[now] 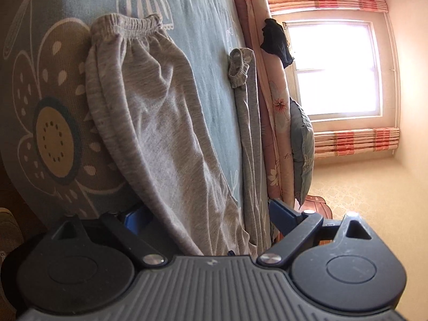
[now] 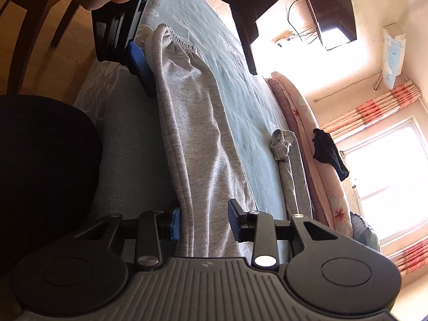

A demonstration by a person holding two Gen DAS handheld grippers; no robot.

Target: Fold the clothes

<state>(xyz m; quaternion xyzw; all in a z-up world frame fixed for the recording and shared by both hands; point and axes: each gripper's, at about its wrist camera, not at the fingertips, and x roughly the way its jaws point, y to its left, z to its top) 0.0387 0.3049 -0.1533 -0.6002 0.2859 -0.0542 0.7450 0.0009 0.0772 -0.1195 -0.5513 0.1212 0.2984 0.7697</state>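
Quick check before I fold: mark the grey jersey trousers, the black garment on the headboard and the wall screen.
Grey jersey trousers [image 1: 160, 123]: left wrist view, mid leg.
Black garment [image 2: 327, 148]: right wrist view, its middle.
Dark wall-mounted screen [image 2: 331, 10]: right wrist view, panel centre.

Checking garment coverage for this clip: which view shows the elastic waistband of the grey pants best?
The left wrist view: the waistband lies unobstructed across the blue bedspread, its full gathered width visible. In the right wrist view it is smaller, seen obliquely and partly hidden behind the left gripper.
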